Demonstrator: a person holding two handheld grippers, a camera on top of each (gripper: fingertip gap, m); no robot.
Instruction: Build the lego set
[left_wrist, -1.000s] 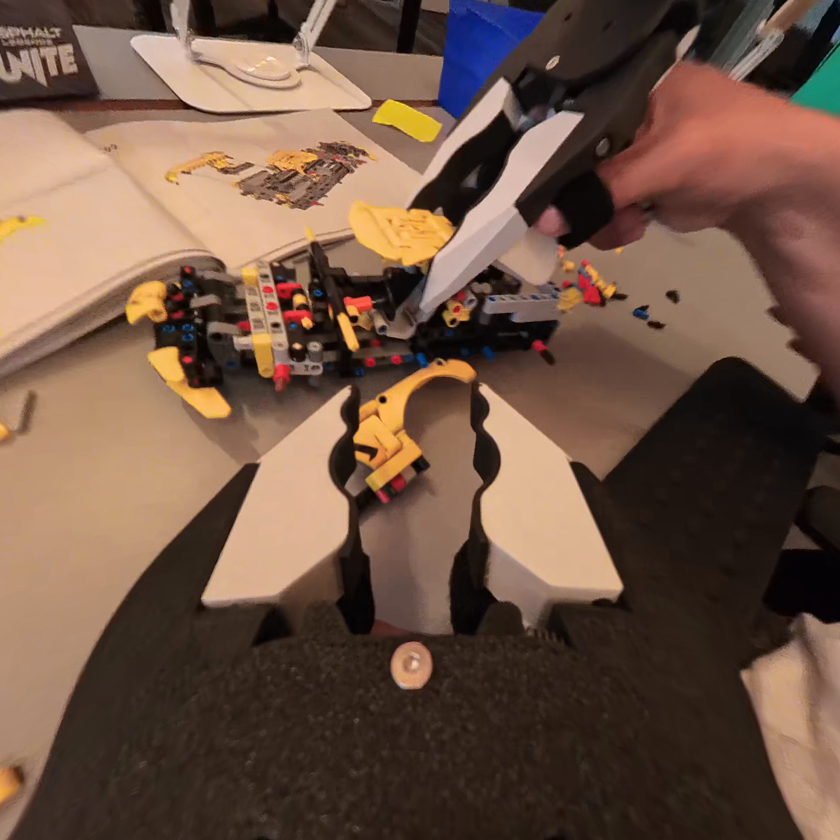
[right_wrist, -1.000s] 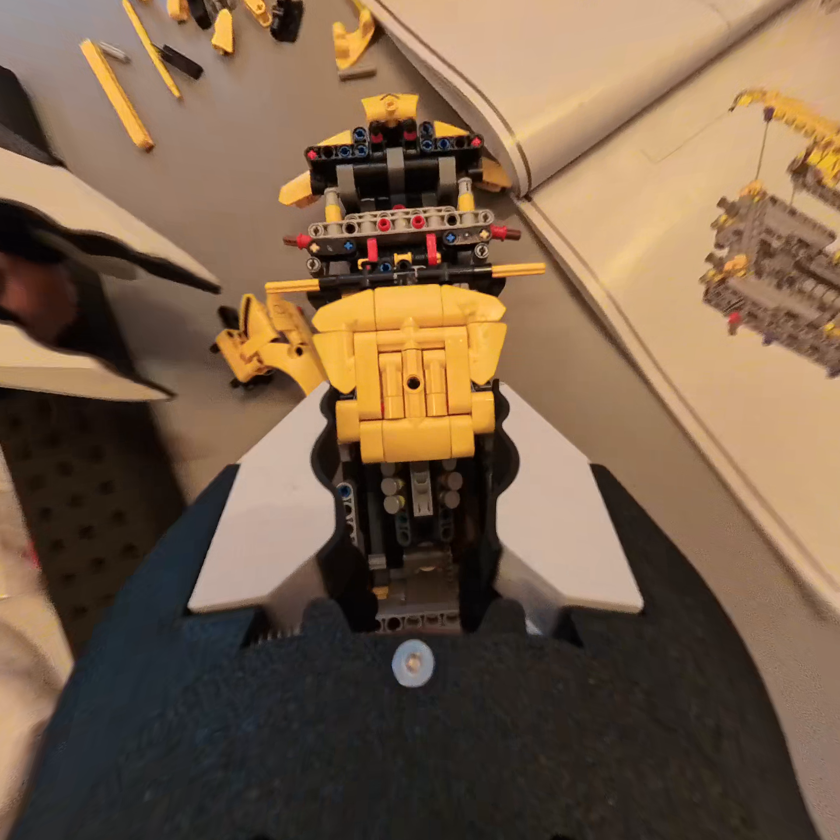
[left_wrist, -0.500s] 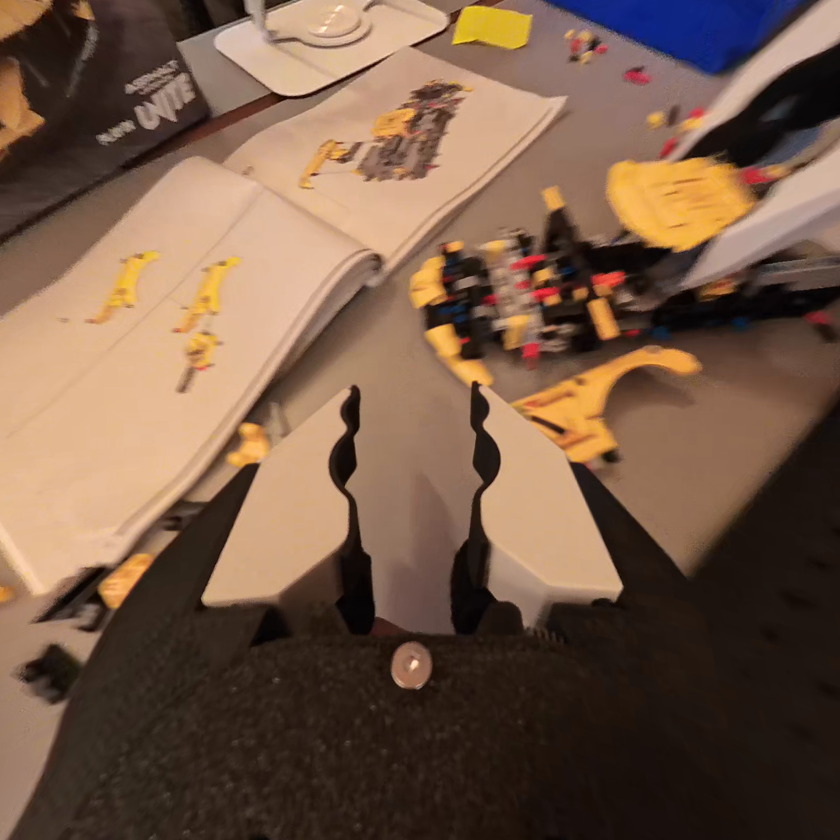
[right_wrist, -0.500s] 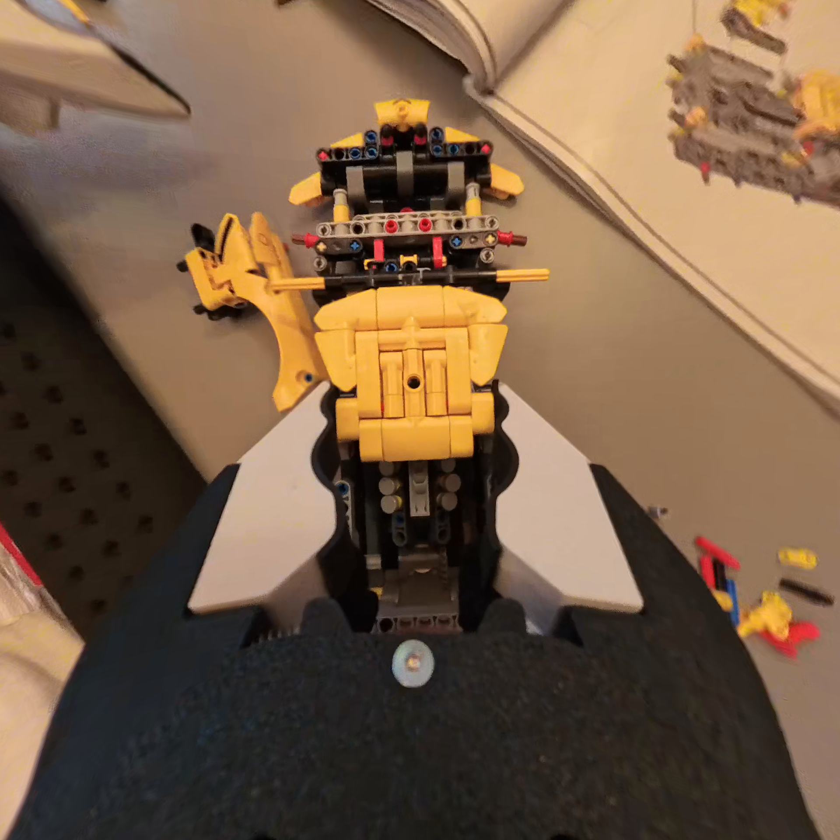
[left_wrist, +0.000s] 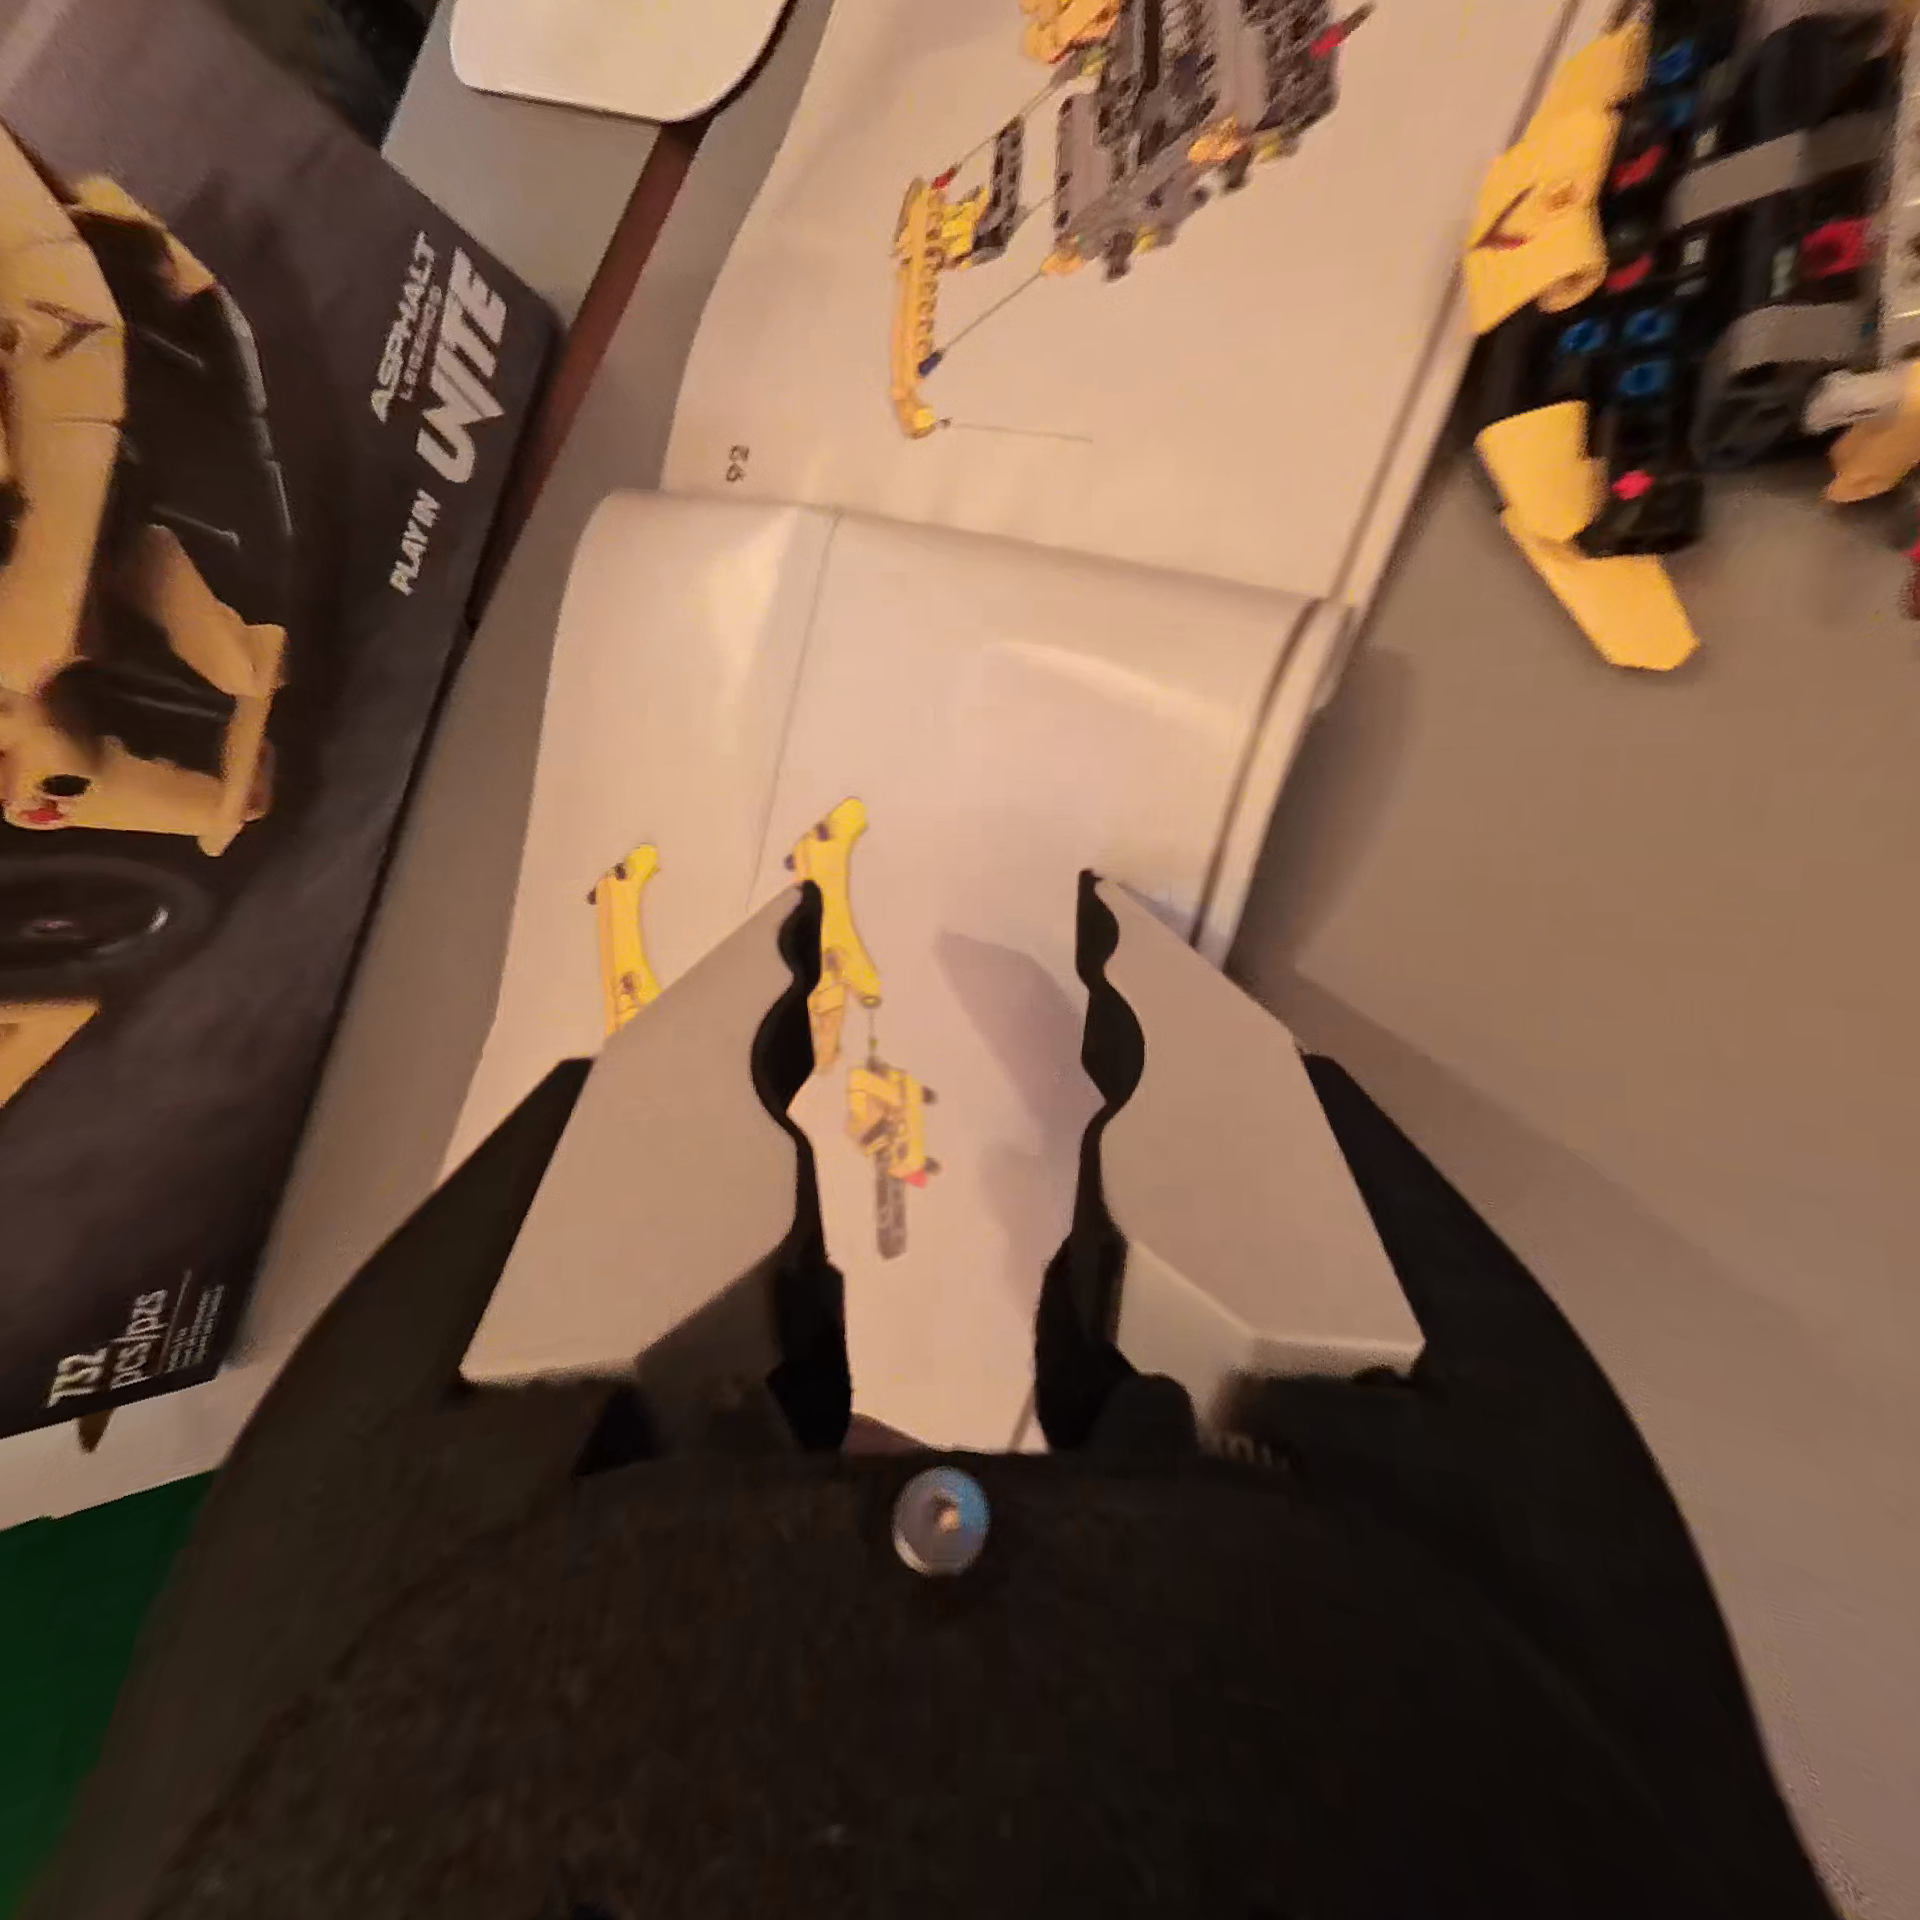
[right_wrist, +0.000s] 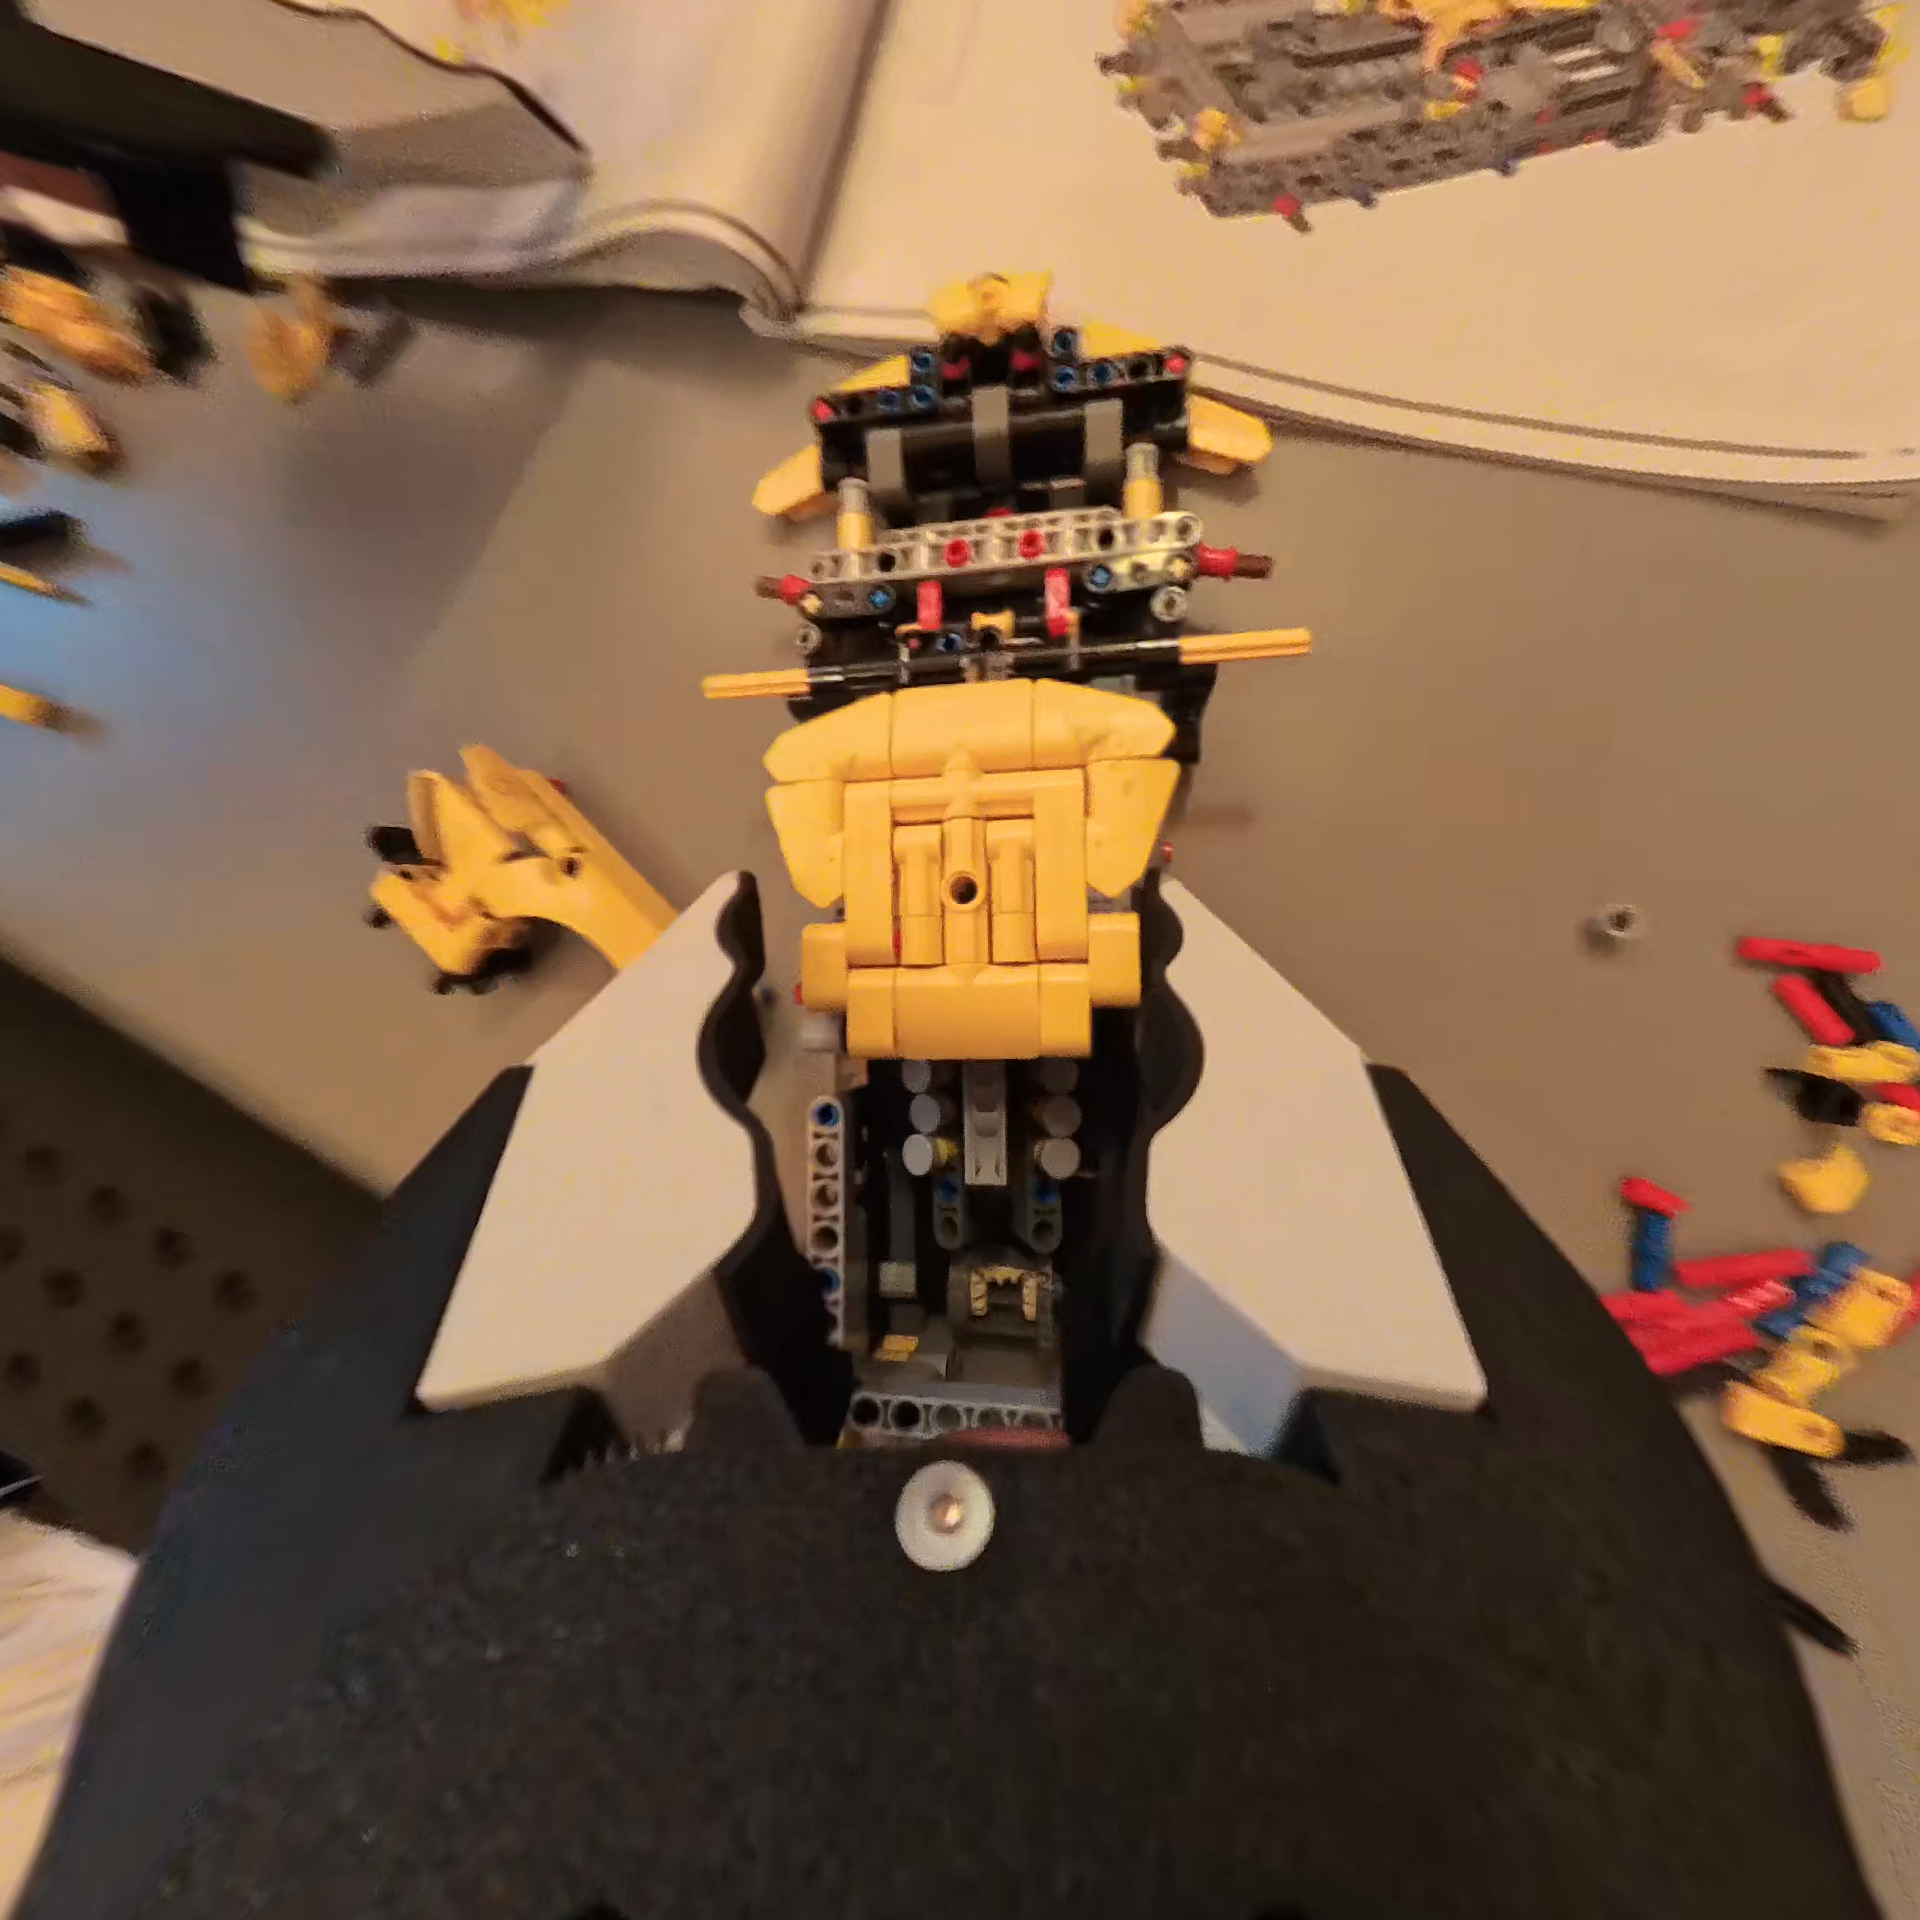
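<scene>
The yellow and black lego car chassis (right_wrist: 997, 582) lies lengthwise on the grey table. My right gripper (right_wrist: 948, 883) is shut on its rear, with the yellow bodywork block (right_wrist: 966, 862) between the fingers. A loose yellow wheel-arch piece (right_wrist: 499, 873) lies just left of the chassis. My left gripper (left_wrist: 943, 904) is open and empty, hovering over the left page of the open instruction booklet (left_wrist: 987, 675). The front of the chassis shows blurred in the left wrist view (left_wrist: 1704, 270) at the top right.
The dark lego box (left_wrist: 208, 520) lies left of the booklet. Loose red, blue and yellow parts (right_wrist: 1787, 1299) are scattered right of the chassis, with more yellow parts (right_wrist: 73, 343) at the far left. A black perforated mat (right_wrist: 104, 1247) covers the near left. The booklet (right_wrist: 1351, 260) lies beyond the chassis. The loose yellow wheel-arch piece (right_wrist: 499, 873) is about 7 centimetres from my right fingertips.
My left gripper has swung left, away from the yellow wheel-arch piece, to above the booklet, still open. My right gripper keeps its hold on the chassis, and its view has turned left.
</scene>
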